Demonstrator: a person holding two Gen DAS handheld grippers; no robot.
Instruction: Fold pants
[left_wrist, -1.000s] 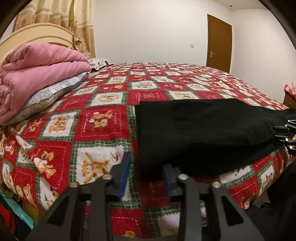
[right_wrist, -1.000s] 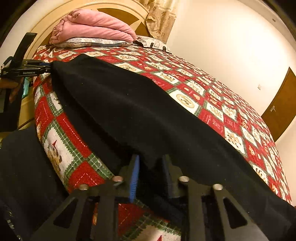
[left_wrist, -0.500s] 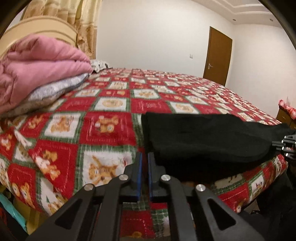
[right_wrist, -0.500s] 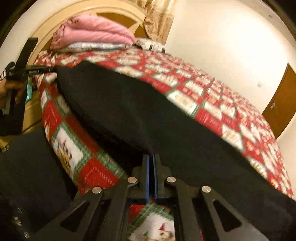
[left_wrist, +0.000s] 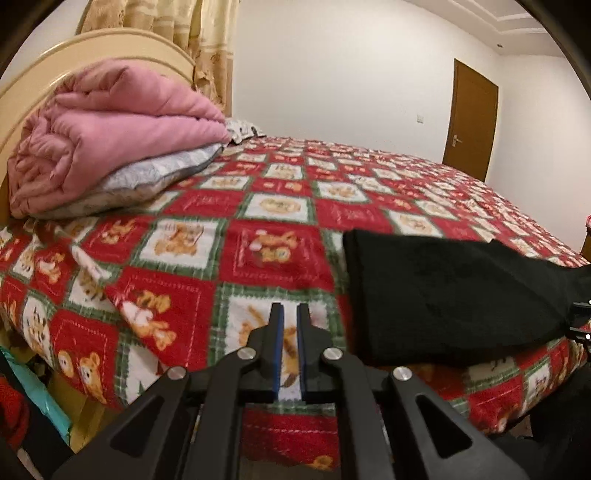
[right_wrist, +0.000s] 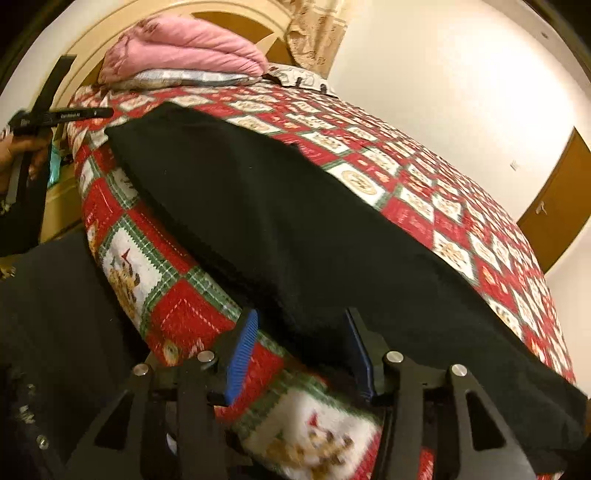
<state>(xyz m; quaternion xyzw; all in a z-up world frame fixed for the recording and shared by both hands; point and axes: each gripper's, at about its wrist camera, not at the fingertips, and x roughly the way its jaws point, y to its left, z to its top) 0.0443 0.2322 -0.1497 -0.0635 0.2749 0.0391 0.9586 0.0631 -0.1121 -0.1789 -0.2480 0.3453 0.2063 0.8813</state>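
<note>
left tool (left_wrist: 290, 317) closed, right tool (right_wrist: 301, 326) just opening

The folded black fabric pants (left_wrist: 454, 295) lie flat on the red, green and white teddy-bear patchwork quilt (left_wrist: 207, 291), along the bed's near edge. In the left wrist view the narrow black two-finger left gripper (left_wrist: 290, 321) is over the quilt just left of the pants' end, apart from it. At the far left, a rolled pink padded blanket (left_wrist: 110, 133) rests on a grey patterned pillow (left_wrist: 155, 177), against the curved cream wooden headboard (left_wrist: 92, 48). A brown wooden door (left_wrist: 472, 118) stands beyond the bed's far side. In the right wrist view the black right gripper (right_wrist: 301, 332) straddles the pants' near edge.
</note>
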